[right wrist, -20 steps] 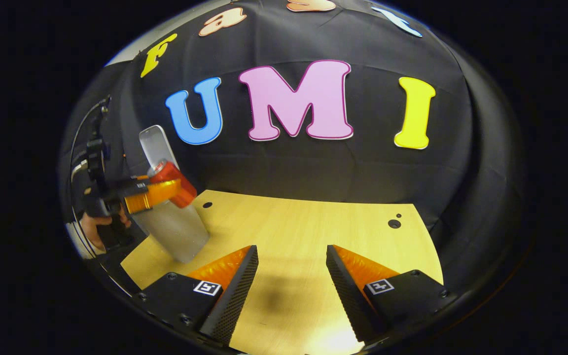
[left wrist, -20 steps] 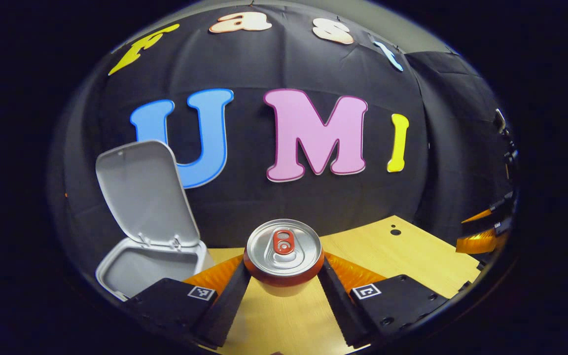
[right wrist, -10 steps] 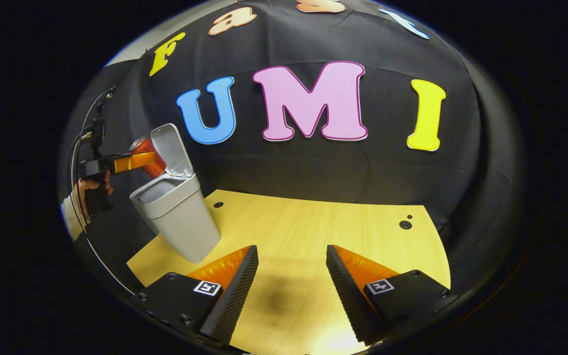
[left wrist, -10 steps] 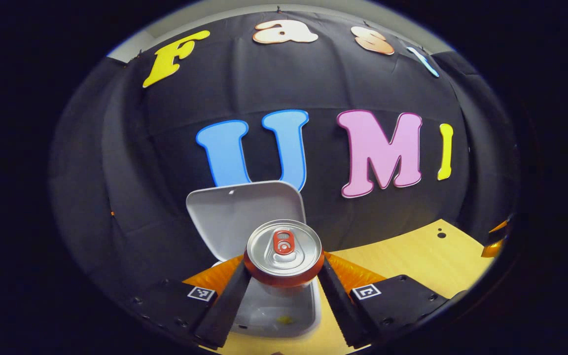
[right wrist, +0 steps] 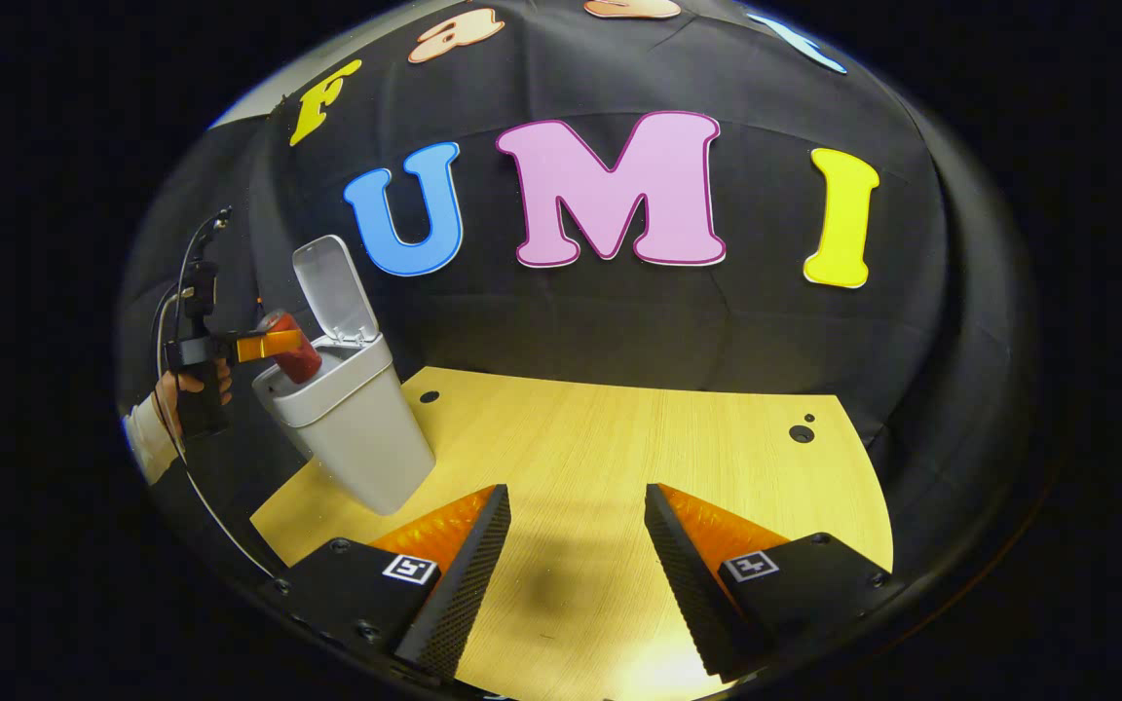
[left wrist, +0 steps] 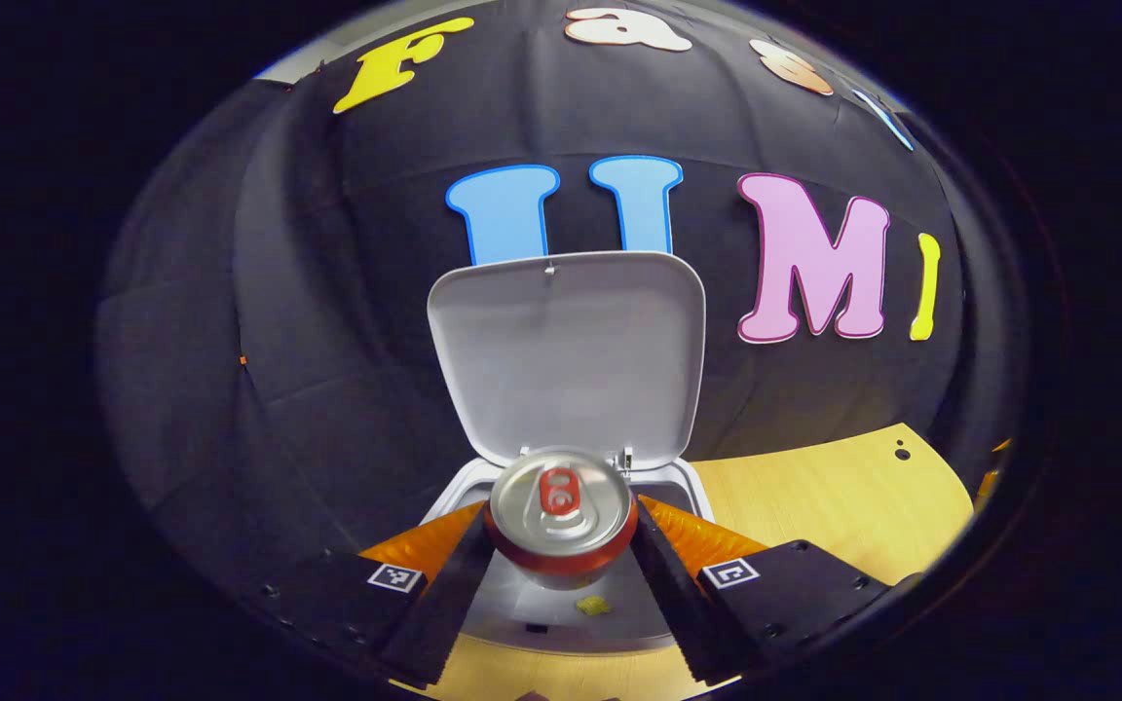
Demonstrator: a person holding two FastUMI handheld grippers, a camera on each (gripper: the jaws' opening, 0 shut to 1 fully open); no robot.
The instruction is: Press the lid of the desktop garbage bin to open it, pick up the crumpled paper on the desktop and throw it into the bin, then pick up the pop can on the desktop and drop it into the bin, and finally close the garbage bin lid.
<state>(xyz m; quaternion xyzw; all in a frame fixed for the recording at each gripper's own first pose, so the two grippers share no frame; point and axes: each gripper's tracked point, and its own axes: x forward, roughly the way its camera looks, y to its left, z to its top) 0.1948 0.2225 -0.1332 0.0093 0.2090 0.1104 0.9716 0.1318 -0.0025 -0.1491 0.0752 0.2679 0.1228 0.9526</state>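
Can (left wrist: 561,511) sits upright, gripped by the left gripper (left wrist: 561,560) directly above the open bin (left wrist: 692,487); right gripper (right wrist: 576,574) hangs open and empty, far right over the tabletop (right wrist: 619,438).

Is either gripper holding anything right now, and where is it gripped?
The left gripper holds the pop can by its sides, just below the top rim. The right gripper is open and holds nothing.
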